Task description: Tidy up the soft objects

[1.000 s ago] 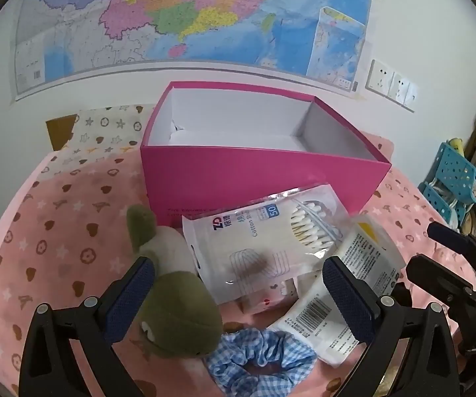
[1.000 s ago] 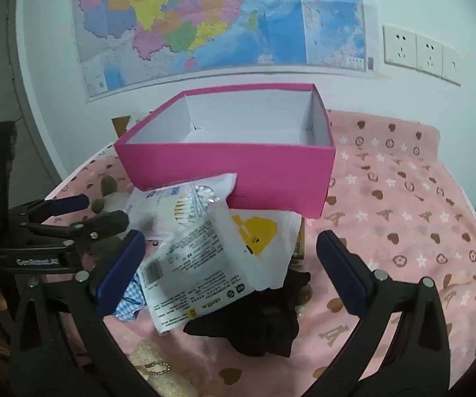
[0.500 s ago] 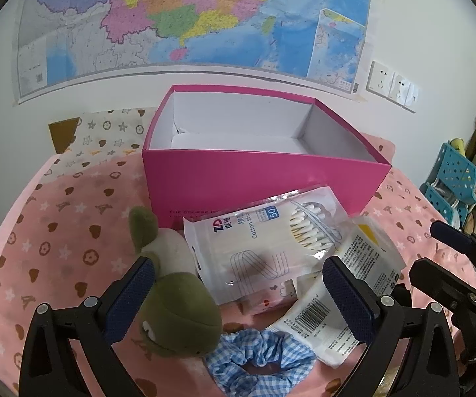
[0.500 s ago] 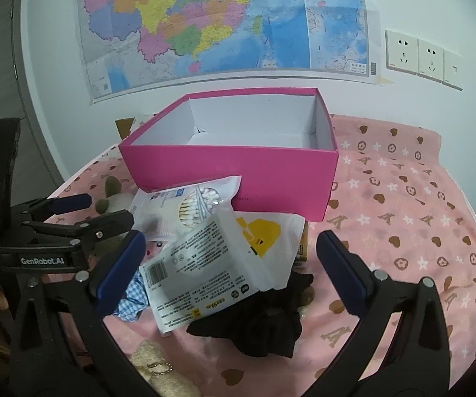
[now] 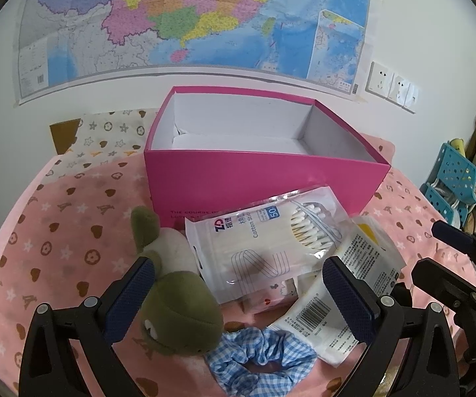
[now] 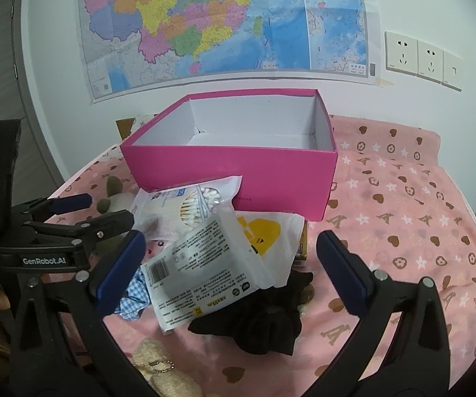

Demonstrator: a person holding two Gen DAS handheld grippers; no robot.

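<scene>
Nothing has shifted: left gripper (image 5: pixel 238 292) and right gripper (image 6: pixel 229 263) hover spread apart, plush toy (image 5: pixel 178 304) lower centre beside the left pad.

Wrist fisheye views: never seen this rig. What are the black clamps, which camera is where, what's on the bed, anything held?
No robot arm: a person holds a two-finger gripper in each hand, each with a forward-looking fisheye camera. One picture is from the left gripper, one from the right gripper. Both are open and hold nothing. On the pink patterned cloth stands an open, empty-looking pink cardboard box. In front lie a clear cotton swab packet, a white plastic wipes pack, a green plush turtle, a blue checked scrunchie and black crumpled fabric.
</scene>
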